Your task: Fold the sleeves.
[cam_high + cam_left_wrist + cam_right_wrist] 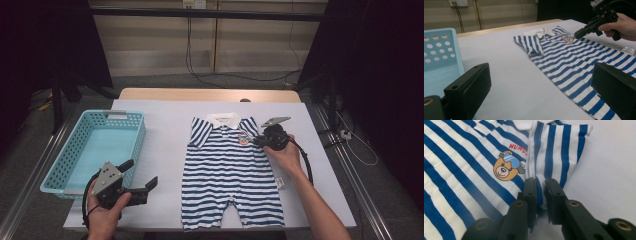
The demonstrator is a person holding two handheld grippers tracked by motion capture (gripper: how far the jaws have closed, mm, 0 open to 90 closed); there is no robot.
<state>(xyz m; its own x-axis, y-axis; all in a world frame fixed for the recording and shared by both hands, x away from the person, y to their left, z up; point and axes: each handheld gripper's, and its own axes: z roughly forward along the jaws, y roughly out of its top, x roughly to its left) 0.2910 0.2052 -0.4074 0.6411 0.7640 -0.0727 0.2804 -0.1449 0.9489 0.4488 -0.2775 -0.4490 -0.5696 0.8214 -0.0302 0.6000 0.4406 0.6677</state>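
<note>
High view: a blue-and-white striped cotton baby romper (231, 172) with a white collar lies flat, front up, on the white-covered tabletop (165, 150), right of centre. A light blue perforated plastic basket (95, 150) of rectangular shape stands at the tabletop's left edge. The left claw (142, 177), held in the left hand (105, 212) near the front edge just beside the basket, has its jaws spread apart with nothing between them. The right claw (255, 141), held in the right hand (285, 155), sits at the romper's sleeve on the right side of the picture.

Left gripper view: two matte black, blocky jaws stand wide apart over bare white cloth. The basket's wall shows round holes. The romper's stripes run evenly; a small white label (629, 50) lies at its far edge.

Right gripper view: the jaws are nearly together, pinching a fold of the striped short sleeve (556, 150). A printed bear patch with goggles (507, 167) lies just beside it, under red lettering.
</note>
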